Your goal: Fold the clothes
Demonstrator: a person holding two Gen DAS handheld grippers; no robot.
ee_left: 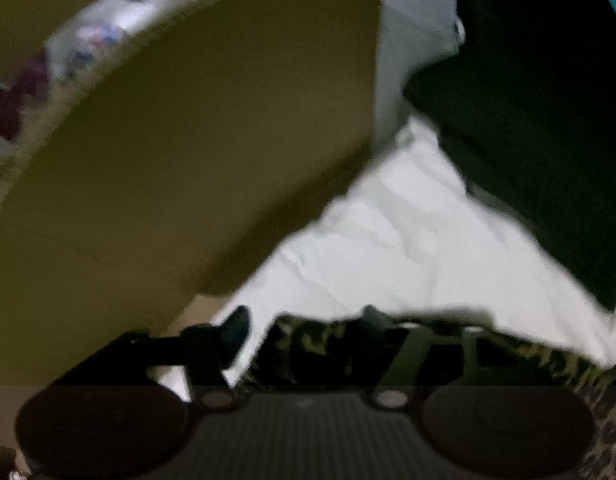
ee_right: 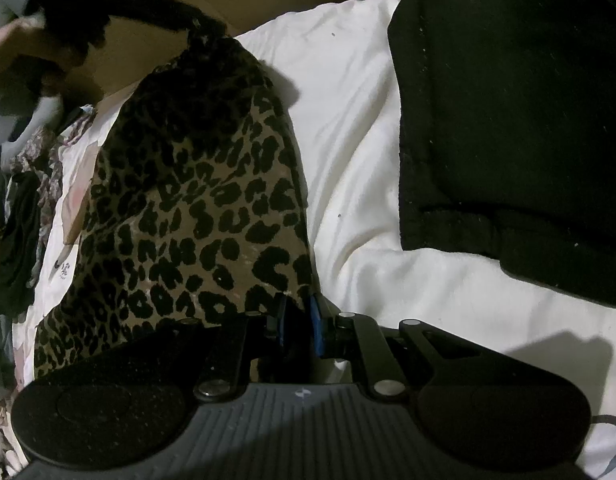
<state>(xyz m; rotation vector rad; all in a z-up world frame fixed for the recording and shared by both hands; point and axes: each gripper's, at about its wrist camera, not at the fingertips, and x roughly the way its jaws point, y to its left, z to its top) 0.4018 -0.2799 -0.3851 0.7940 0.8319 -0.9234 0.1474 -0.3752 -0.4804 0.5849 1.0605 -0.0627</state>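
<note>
The right gripper [ee_right: 297,322] pinches the near corner of the leopard-print garment [ee_right: 195,200]; the left gripper [ee_left: 303,330], blurred, stands spread at its far edge; bare white bedding [ee_right: 348,128] lies rightward, up to a folded black garment [ee_right: 520,120]; the cloth slopes taut, tan with black spots.

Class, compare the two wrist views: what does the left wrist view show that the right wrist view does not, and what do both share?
Only the left wrist view: the left gripper with its jaws apart, and blurred clutter beyond a tan board.
Only the right wrist view: the right gripper clamped on the leopard-print garment, and patterned clothes at the left edge.
Both: the leopard-print garment, white bedding and a black folded garment.
</note>
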